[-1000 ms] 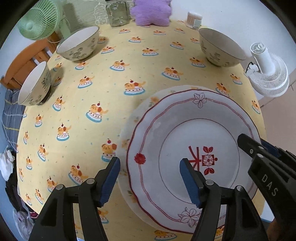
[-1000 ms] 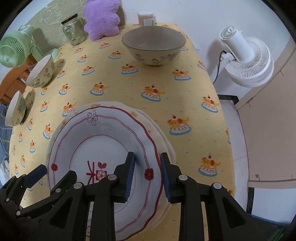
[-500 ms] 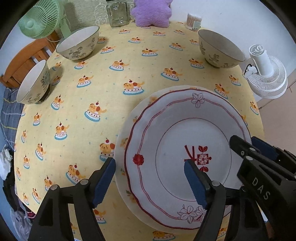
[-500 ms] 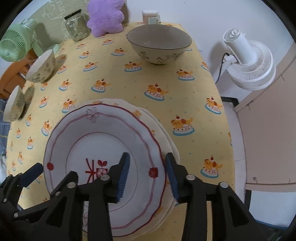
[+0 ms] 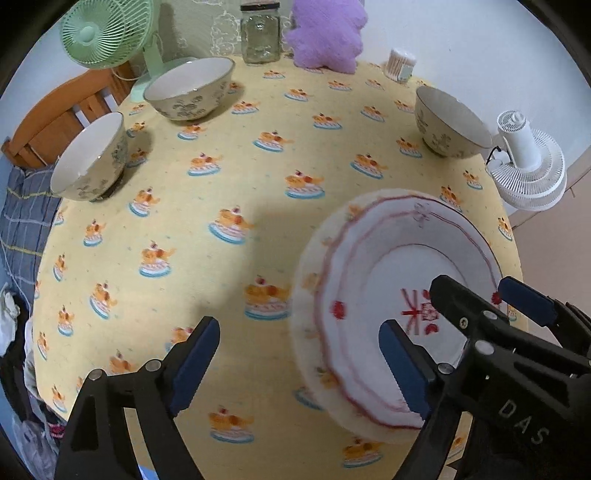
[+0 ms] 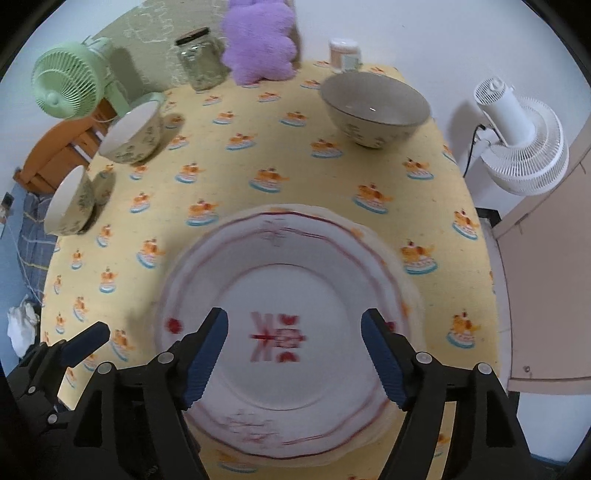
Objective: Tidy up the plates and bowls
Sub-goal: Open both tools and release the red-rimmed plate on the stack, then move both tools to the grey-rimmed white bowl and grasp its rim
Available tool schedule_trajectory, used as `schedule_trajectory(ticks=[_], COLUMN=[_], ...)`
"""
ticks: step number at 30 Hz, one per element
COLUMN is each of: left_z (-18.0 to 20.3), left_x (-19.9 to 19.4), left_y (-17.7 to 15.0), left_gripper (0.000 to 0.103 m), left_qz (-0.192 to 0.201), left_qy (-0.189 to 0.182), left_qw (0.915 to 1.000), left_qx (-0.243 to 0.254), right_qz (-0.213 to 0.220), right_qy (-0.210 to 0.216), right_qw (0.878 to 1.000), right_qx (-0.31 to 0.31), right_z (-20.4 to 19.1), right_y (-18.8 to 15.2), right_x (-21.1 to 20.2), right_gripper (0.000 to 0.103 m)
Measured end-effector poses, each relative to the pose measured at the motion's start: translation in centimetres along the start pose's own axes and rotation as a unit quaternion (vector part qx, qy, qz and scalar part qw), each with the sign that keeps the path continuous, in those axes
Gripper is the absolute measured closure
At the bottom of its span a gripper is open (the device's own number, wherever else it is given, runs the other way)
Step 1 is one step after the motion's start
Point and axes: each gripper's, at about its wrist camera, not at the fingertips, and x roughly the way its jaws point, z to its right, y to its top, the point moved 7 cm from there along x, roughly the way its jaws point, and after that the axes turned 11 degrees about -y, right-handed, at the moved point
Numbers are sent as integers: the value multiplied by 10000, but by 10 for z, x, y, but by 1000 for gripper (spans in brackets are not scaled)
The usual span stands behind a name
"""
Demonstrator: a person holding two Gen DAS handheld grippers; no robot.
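A white plate with red trim (image 6: 288, 302) lies stacked on another plate at the near edge of the yellow tablecloth (image 6: 258, 147); it also shows in the left wrist view (image 5: 391, 266). My right gripper (image 6: 293, 354) is open and empty above the plate. My left gripper (image 5: 299, 363) is open and empty, left of the plate stack. Three patterned bowls stand on the table: one at the far right (image 6: 373, 107) (image 5: 448, 123), two at the left (image 5: 190, 88) (image 5: 90, 155).
A green fan (image 5: 103, 33), a glass jar (image 5: 260, 33), a purple plush (image 5: 325, 33) and a small container (image 5: 400, 64) stand along the table's far edge. A white fan (image 6: 517, 144) stands off the table's right side. A wooden chair (image 5: 55, 118) is at the left.
My right gripper has opened wide and let go of the top plate's rim, which now rests on the stack. My left gripper has shifted left, away from the plates. Both views pulled back.
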Motion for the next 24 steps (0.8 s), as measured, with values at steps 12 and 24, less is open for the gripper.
schedule_trajectory(ticks=[12,24], left_z=[-92,-181], left_x=[-42,-69], left_y=[23,65], left_gripper=[14,15], left_qz=[302,632], left_qy=[-113,109], left_qw=[9987,9951], left_qx=[396,748], right_qz=[278,565], right_qy=[-70,-136], right_qw=[9990,9970], right_qx=[341,508], right_z=[-103,-198], right_y=[11,41], right_x=[-32,-45], right_gripper=[25,25])
